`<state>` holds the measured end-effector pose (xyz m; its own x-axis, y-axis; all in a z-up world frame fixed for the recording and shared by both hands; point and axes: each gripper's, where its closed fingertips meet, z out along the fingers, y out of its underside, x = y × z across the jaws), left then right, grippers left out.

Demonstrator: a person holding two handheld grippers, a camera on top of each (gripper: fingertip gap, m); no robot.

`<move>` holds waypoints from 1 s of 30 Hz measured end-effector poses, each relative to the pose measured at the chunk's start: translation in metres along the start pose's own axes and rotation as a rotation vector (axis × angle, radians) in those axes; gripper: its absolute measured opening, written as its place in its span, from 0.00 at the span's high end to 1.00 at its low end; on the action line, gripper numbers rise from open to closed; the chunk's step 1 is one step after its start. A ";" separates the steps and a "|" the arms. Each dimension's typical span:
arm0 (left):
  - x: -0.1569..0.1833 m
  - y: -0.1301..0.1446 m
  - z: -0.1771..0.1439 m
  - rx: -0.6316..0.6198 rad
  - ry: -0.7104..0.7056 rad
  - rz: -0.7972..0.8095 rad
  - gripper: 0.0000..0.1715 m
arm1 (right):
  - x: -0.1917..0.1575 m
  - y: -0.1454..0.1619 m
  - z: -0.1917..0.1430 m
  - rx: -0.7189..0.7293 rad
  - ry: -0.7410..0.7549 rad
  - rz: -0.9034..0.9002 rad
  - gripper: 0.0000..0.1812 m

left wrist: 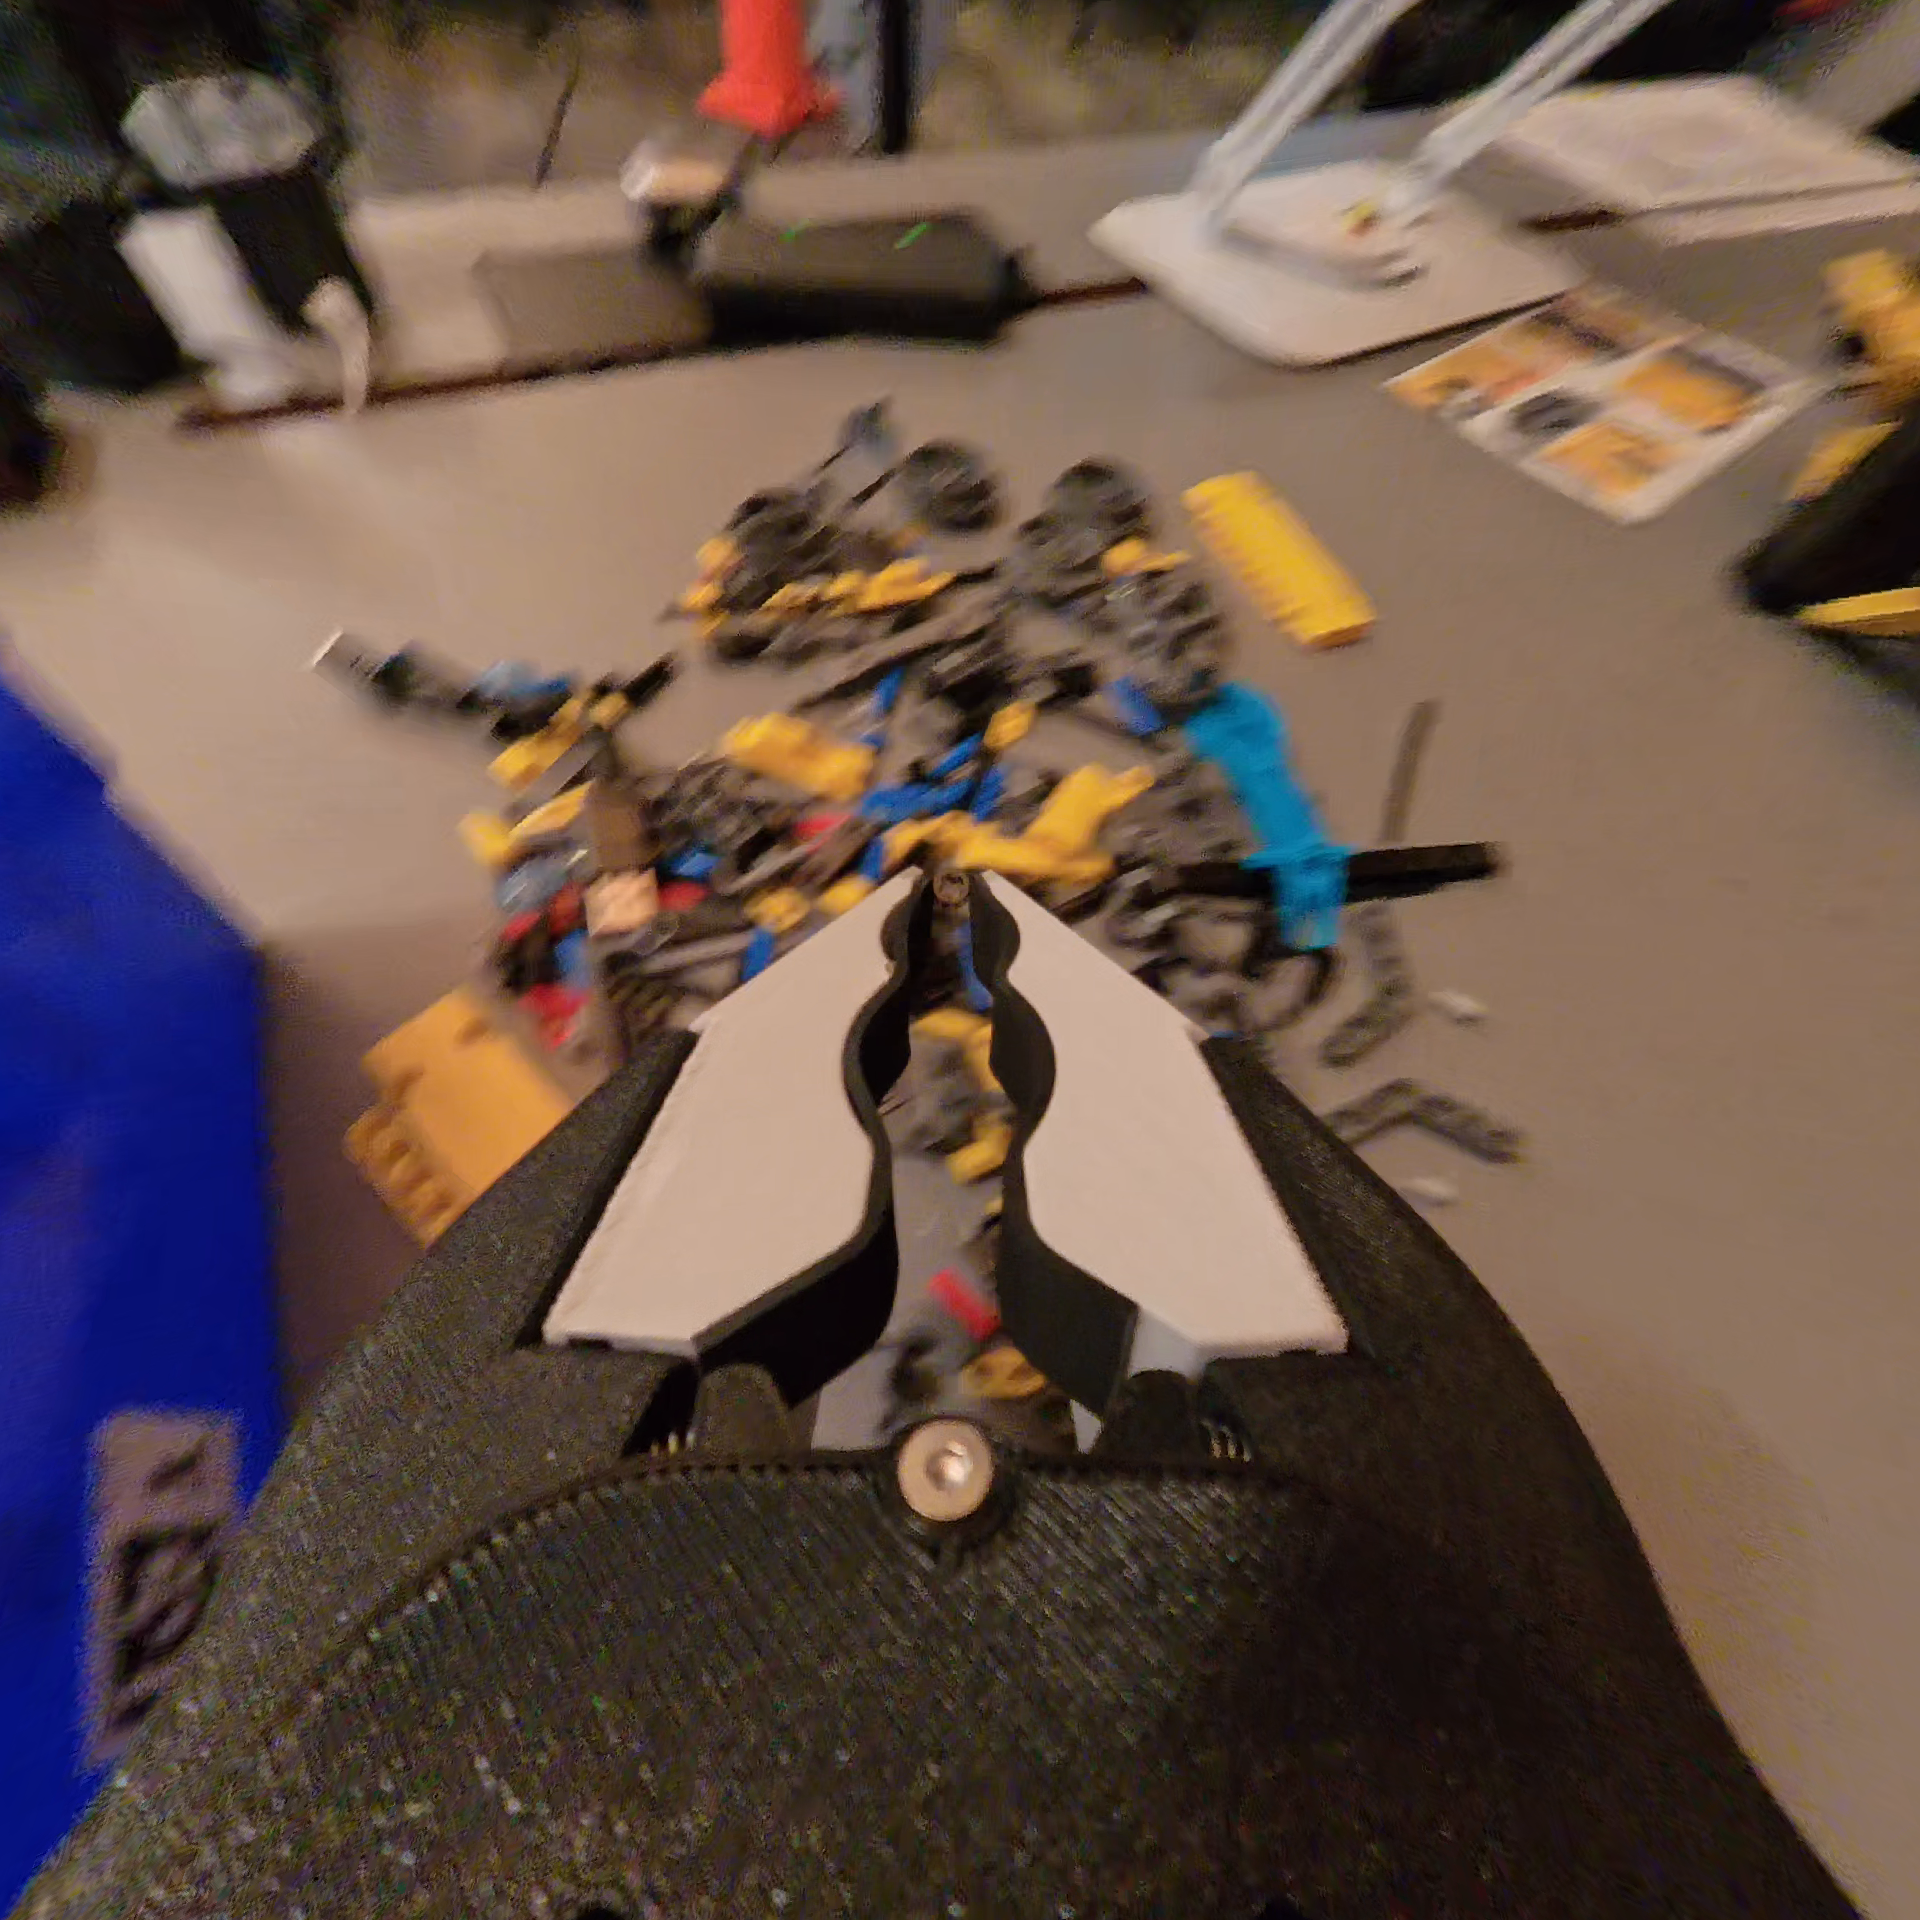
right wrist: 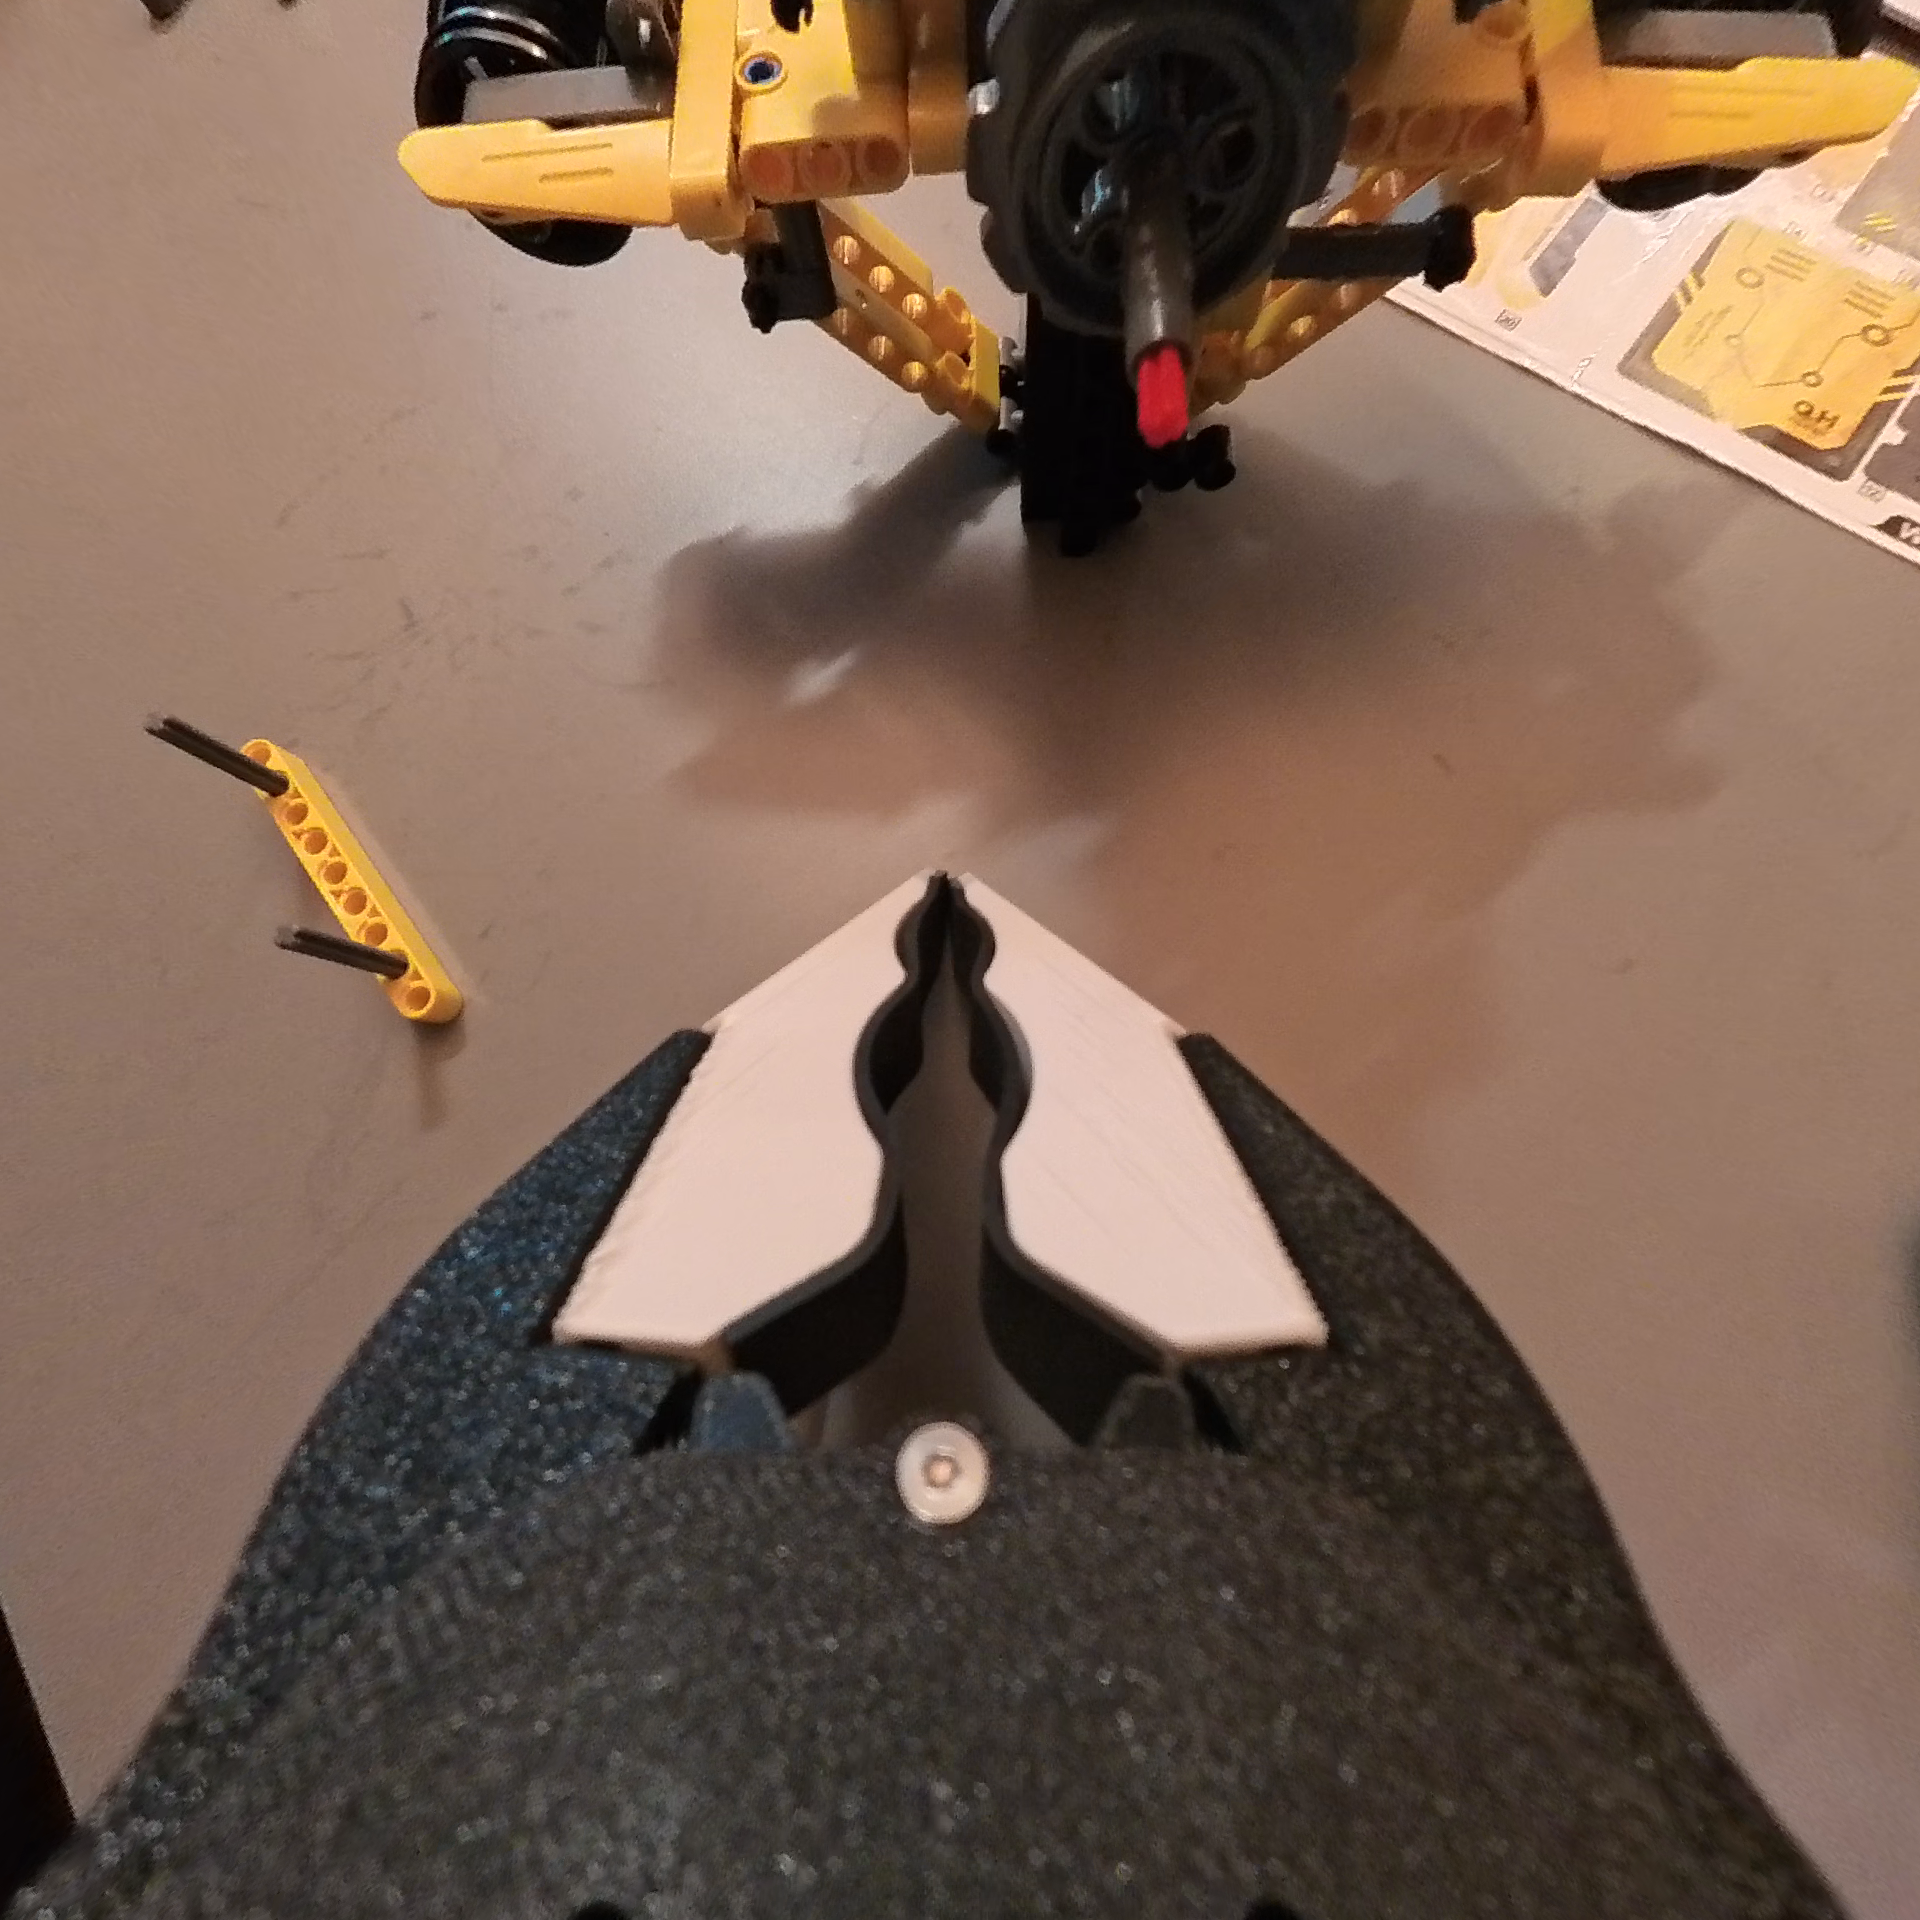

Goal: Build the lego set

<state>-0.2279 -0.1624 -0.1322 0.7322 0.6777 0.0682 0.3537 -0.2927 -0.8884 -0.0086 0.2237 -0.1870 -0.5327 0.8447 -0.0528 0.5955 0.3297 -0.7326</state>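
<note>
In the left wrist view my left gripper [left wrist: 948,891] is shut on a small grey pin [left wrist: 948,883] pinched at its very tips. It hangs over a pile of loose yellow, blue and black building pieces [left wrist: 883,790] on the grey table [left wrist: 312,582]. The background is blurred. In the right wrist view my right gripper [right wrist: 941,885] is shut and empty above the table [right wrist: 1351,935]. Ahead of it stands a yellow and black toy vehicle model [right wrist: 1039,156] with a black wheel [right wrist: 1153,145] and a grey axle with a red tip [right wrist: 1158,390] pointing towards me.
A yellow beam with two black axles [right wrist: 348,883] lies left of the right gripper. An instruction sheet [right wrist: 1766,312] lies at the right, also in the left wrist view [left wrist: 1600,400]. A blue bin [left wrist: 114,1091] stands at the left. A white stand [left wrist: 1330,249] and black boxes [left wrist: 852,275] are behind. My right fingertips sit around 45 cm from my left ones.
</note>
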 end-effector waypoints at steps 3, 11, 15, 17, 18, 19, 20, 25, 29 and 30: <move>0.075 -0.024 0.002 0.072 0.161 0.126 0.98 | 0.000 0.000 0.000 0.000 -0.005 0.006 1.00; 0.292 0.045 0.038 -0.226 0.550 0.344 0.97 | 0.000 0.000 0.000 0.000 -0.006 0.007 1.00; 0.316 0.064 0.050 -0.301 0.519 0.441 0.97 | -0.001 0.000 0.000 0.000 0.003 -0.010 1.00; 0.319 0.063 0.051 -0.307 0.536 0.418 0.95 | -0.001 0.000 0.000 -0.001 0.012 -0.025 1.00; 0.315 0.062 0.053 -0.313 0.512 0.404 0.87 | -0.001 0.000 0.000 -0.001 0.017 -0.032 1.00; 0.308 0.060 0.054 -0.316 0.482 0.399 0.80 | -0.002 0.000 0.000 -0.002 0.022 -0.039 0.99; 0.301 0.058 0.052 -0.316 0.463 0.394 0.78 | -0.002 0.000 0.000 -0.002 0.027 -0.045 0.99; 0.230 0.027 0.037 -0.235 0.250 0.298 0.81 | -0.002 0.000 0.000 -0.003 0.045 -0.068 0.98; 0.117 -0.001 0.010 -0.158 -0.067 0.177 0.84 | -0.002 0.000 0.000 -0.003 0.042 -0.068 0.98; 0.087 -0.007 0.001 -0.144 -0.136 0.133 0.86 | -0.002 0.000 0.000 -0.003 0.041 -0.067 0.98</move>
<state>-0.1677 -0.1007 -0.1209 0.6961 0.7086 -0.1156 0.3461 -0.4723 -0.8106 -0.0071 0.2217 -0.1870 -0.5468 0.8369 0.0242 0.5610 0.3877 -0.7314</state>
